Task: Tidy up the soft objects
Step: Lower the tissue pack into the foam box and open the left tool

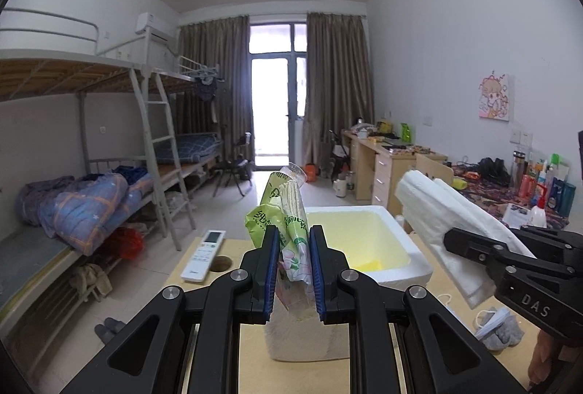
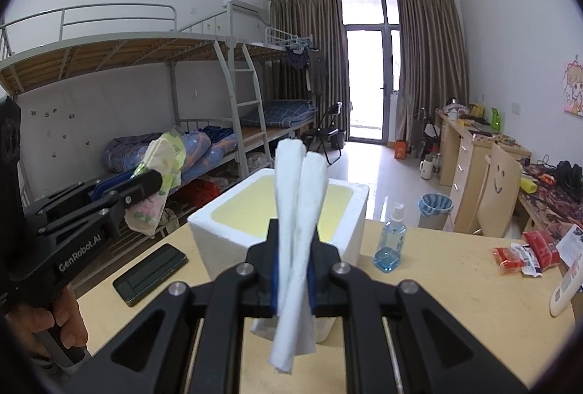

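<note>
The left gripper (image 1: pixel 291 266) clamped a green plastic tissue pack (image 1: pixel 288 215); the right gripper (image 2: pixel 293 270) pinched folded white cloth (image 2: pixel 297 208). Each load was best carried fully over the white foam box (image 2: pixel 349 222) before the fingers released.

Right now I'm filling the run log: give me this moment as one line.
left claw: shut on green tissue pack | right claw: shut on white folded cloth | foam box: open, ahead of both

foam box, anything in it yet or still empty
Looks empty: the foam box shows only bare yellow lining in both views, though its near floor is hidden.
</note>
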`<state>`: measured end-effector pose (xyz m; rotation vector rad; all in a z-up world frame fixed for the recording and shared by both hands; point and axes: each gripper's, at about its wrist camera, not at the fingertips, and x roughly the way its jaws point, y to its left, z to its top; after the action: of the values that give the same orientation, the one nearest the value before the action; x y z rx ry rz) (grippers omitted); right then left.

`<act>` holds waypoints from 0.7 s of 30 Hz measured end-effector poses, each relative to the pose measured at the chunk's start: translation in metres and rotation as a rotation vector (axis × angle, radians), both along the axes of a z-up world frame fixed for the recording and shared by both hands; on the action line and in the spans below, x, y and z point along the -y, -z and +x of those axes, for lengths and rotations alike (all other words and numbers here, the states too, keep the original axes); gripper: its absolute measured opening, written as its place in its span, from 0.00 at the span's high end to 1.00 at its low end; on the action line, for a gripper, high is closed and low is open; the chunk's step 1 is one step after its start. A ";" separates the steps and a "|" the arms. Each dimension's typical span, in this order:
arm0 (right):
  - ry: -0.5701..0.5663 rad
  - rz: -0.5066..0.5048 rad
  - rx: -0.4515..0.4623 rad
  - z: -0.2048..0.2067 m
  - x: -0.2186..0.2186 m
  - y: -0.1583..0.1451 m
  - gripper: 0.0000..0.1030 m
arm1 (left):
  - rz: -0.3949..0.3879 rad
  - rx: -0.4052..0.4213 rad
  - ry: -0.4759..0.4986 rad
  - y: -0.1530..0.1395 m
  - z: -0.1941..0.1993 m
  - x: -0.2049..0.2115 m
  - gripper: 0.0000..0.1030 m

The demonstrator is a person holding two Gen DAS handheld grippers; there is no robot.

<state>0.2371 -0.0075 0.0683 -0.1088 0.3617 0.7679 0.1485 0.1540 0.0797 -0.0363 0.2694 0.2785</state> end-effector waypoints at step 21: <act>0.013 -0.004 -0.052 0.038 -0.018 -0.009 0.86 | -0.031 -0.074 0.133 0.001 0.068 -0.008 0.82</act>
<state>0.2749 0.0105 0.0777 -0.0901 0.4129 0.7581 0.2165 0.1616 0.0787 -0.0390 0.3480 0.1438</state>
